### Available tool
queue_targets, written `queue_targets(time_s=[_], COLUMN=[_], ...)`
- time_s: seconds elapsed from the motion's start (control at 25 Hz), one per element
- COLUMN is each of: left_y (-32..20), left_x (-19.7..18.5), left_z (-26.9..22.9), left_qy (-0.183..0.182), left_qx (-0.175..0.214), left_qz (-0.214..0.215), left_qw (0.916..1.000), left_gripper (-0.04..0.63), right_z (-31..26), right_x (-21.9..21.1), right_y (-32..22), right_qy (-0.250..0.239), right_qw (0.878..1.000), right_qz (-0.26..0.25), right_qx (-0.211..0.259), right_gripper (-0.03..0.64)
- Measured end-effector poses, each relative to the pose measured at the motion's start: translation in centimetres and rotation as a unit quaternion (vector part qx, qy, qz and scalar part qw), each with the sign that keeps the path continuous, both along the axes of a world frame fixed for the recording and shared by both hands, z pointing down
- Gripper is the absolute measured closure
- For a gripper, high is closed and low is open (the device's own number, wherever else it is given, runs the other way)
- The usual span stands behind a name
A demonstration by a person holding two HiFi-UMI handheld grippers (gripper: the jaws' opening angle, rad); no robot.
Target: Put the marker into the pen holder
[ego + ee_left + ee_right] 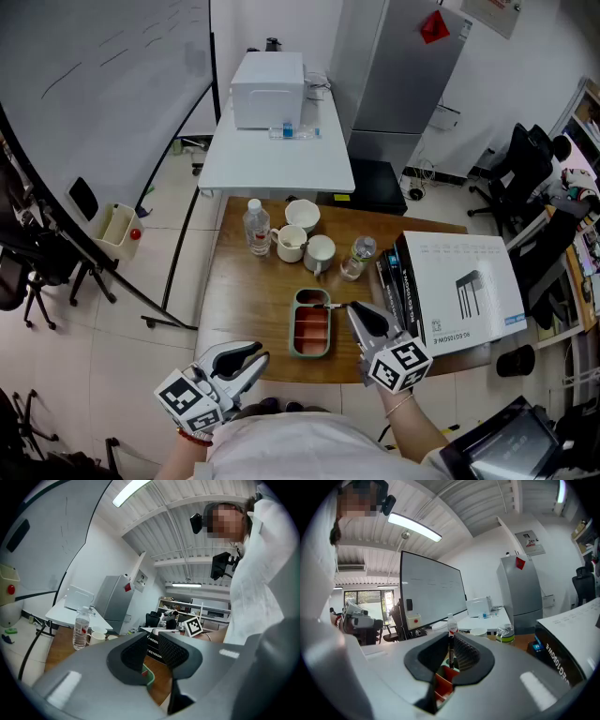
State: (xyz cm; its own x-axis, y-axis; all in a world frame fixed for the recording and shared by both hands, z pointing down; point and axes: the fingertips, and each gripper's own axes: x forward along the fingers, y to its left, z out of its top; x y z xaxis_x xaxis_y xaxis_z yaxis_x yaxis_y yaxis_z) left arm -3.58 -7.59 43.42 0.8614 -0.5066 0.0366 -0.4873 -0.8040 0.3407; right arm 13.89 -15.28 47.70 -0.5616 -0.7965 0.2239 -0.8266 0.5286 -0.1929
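- Two tools are out over the wooden bench (253, 300), one in each of the person's hands.
- Right tool (352, 307) (451, 645): clenched on the marker (334, 306) (450, 654), a thin dark stick pinched between its pads.
- The marker juts from that tool's tips toward the far end of the pen holder (293, 328), a green tray with orange compartments lying on the bench's near half. Whether its tip touches the rim I cannot tell.
- Left tool (258, 357) (153, 644): released, jaws apart with nothing between them, held off the bench's near left corner, well apart from the holder.
- Farther back on the bench stand a water bottle (257, 228), a bowl (302, 215), two cups (291, 242) and a glass jar (356, 258).
- A big white box (464, 286) lies at the right end of the bench, near the right tool.
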Motion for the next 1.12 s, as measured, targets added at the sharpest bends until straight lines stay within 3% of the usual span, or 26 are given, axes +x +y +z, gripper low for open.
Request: queue_targets(time_s=[0.28, 0.6, 1.12], left_y=[0.6, 1.8, 2.3], left_x=[-0.8, -1.6, -2.4], left_z=[0.1, 0.9, 0.9], left_qy=[0.0, 0.0, 0.001], left_qx=[-0.002, -0.019, -0.025], left_qz=[-0.007, -0.014, -0.022], left_qw=[1.0, 0.9997, 0.9994], left_gripper=[0.518, 0.518, 0.518], right_z=[2.6, 7.8, 10.5], right_x=[-0.3, -2.0, -1.9], right_y=[0.6, -0.6, -0.5], right_qy=[0.003, 0.045, 0.082], right_qw=[1.0, 0.997, 0.993], right_qz=[-0.001, -0.007, 0.008], right_qx=[-0.022, -0.062, -0.084], right_gripper=[0.592, 0.592, 0.591])
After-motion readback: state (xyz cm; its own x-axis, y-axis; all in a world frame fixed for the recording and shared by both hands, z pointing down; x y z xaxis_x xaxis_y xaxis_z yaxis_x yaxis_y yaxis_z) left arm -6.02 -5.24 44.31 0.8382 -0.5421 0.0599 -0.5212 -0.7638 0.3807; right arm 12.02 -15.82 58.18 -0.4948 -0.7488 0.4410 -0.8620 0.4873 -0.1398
